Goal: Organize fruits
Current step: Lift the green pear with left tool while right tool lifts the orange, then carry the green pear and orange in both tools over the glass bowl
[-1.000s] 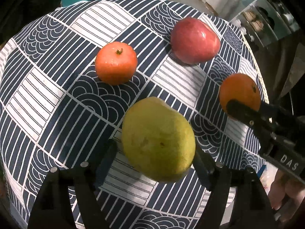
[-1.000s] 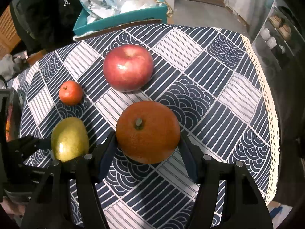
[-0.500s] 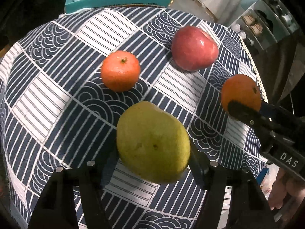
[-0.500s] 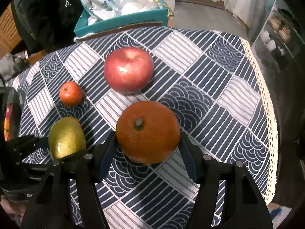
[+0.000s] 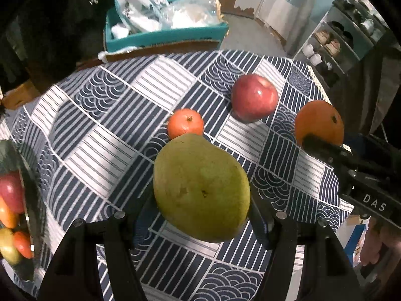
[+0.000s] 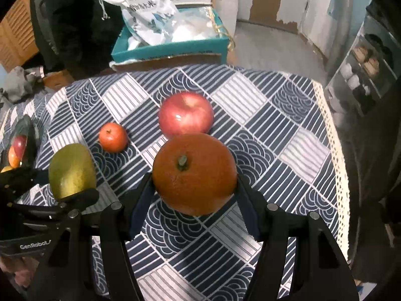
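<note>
The left gripper (image 5: 201, 200) is closed on a green pear (image 5: 200, 188), its two fingers pressed against the fruit's flanks so that the pear fills the gap between them. In the right wrist view the pear (image 6: 71, 170) appears at the left, clamped in the left gripper (image 6: 62, 188) and held above the patterned tablecloth (image 6: 275, 130).

The right gripper (image 6: 194, 190) is likewise clamped on a large orange (image 6: 194, 173), stem end facing the camera, with a finger on each side of it. From the left wrist view the same orange (image 5: 319, 124) sits at the far right, with one black finger (image 5: 323, 148) of the right gripper (image 5: 325, 145) crossing in front of it.

Two fruits lie free on the navy-and-white cloth (image 5: 112, 125): a red apple (image 5: 254, 97) and a small tangerine (image 5: 185, 124), near each other but apart (the tangerine's lower edge is hidden behind the pear in this view). In the right wrist view the apple (image 6: 185, 115) lies just beyond the held orange and the tangerine (image 6: 112, 136) to its left.

At the left edge a dark container (image 5: 31, 200) holds more fruit, red, orange and yellow, though blurred. Past the table's far edge is a teal box (image 6: 173, 49) filled with white plastic bags (image 6: 147, 7).
</note>
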### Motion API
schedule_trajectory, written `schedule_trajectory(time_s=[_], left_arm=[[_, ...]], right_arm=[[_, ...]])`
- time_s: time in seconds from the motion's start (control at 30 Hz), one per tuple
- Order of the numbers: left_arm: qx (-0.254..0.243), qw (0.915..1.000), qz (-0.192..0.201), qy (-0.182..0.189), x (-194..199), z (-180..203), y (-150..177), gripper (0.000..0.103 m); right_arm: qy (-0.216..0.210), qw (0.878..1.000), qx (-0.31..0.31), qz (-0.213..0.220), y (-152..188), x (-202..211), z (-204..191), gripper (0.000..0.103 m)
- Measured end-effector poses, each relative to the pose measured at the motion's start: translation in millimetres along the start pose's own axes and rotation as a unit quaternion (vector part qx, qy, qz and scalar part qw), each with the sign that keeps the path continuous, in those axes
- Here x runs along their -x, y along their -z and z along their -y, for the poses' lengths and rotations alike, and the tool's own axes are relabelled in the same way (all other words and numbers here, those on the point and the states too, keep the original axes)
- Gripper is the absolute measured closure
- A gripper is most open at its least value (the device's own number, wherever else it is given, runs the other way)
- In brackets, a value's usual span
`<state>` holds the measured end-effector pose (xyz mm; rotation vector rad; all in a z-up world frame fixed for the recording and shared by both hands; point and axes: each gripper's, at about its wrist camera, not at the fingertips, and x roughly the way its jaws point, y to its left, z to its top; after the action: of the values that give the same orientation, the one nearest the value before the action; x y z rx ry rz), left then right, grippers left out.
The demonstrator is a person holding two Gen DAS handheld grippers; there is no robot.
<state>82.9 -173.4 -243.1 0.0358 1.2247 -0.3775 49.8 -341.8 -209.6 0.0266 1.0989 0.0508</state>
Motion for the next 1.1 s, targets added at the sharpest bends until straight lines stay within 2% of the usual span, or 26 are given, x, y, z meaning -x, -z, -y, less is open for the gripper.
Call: schedule_trajectory(time_s=[0.47, 1.1], left_arm=[[-0.017, 0.9971, 0.073, -0.014, 71.3, -13.4, 2.5, 0.034], [0.009, 0.9914, 0.128, -0.025, 135.3, -61.9, 14.2, 0.034]], right_arm=[[-0.019, 0.998, 0.033, 0.053, -17.1, 46.8, -34.5, 0.038], [-0.059, 0.99, 0.079, 0.105, -37.5, 89.4, -98.2, 0.038]])
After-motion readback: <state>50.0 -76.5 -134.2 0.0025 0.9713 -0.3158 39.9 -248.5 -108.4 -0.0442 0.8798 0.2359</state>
